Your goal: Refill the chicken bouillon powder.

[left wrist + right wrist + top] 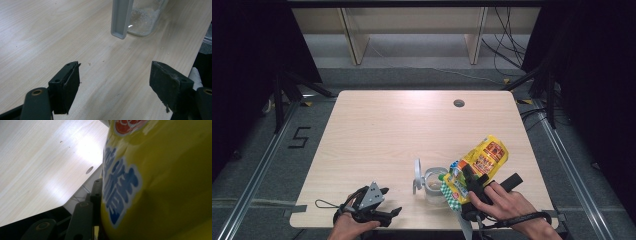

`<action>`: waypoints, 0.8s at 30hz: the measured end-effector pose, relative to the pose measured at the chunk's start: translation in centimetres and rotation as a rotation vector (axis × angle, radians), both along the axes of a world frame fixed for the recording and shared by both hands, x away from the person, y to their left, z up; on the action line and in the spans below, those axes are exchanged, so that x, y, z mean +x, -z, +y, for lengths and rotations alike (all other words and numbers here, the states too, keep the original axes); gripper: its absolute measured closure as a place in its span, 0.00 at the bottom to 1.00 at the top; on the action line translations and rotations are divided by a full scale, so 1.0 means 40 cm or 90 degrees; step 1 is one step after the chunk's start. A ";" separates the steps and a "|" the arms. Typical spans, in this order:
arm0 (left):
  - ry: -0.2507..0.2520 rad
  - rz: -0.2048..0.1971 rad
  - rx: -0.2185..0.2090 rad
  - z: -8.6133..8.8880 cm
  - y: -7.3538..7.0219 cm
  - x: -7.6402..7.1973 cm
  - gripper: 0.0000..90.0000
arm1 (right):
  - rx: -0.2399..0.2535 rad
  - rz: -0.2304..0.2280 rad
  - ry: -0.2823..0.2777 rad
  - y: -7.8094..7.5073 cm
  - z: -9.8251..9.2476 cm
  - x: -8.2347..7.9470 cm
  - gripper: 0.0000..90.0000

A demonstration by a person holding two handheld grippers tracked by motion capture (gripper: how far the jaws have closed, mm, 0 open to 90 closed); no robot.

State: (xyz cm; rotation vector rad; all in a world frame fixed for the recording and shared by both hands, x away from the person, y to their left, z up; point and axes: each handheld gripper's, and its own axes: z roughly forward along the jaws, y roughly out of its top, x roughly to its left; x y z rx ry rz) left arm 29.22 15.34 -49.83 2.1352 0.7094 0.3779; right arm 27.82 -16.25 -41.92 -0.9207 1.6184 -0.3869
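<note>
Right gripper [473, 186] clamped on yellow bag [479, 161], tilted over open jar [435, 186]. Left gripper [384, 202], jaws apart, rests on worktop [377, 135] beside the jar; empty.

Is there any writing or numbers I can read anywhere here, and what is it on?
"5": black tape mark on the floor left of the table.
Yellow bag, held in the right gripper: printed panels in the high view, too small to read.
Same bag in the right gripper view: large blue characters outlined in white, not Latin letters, cropped; I can't read them. The red logo above is cut off.
</note>
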 end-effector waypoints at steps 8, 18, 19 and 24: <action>-0.004 0.003 -0.002 -0.001 0.001 -0.001 0.27 | 0.066 0.043 0.069 0.008 0.000 -0.016 0.76; 0.002 0.004 0.006 0.001 -0.002 -0.001 0.27 | 0.063 0.049 0.087 0.006 0.013 -0.013 0.76; 0.004 0.002 0.006 0.002 -0.002 0.000 0.27 | 0.065 0.051 0.092 0.005 0.013 -0.013 0.76; -0.003 0.005 -0.003 -0.001 0.001 -0.001 0.27 | 0.042 0.049 0.079 0.001 0.019 -0.009 0.76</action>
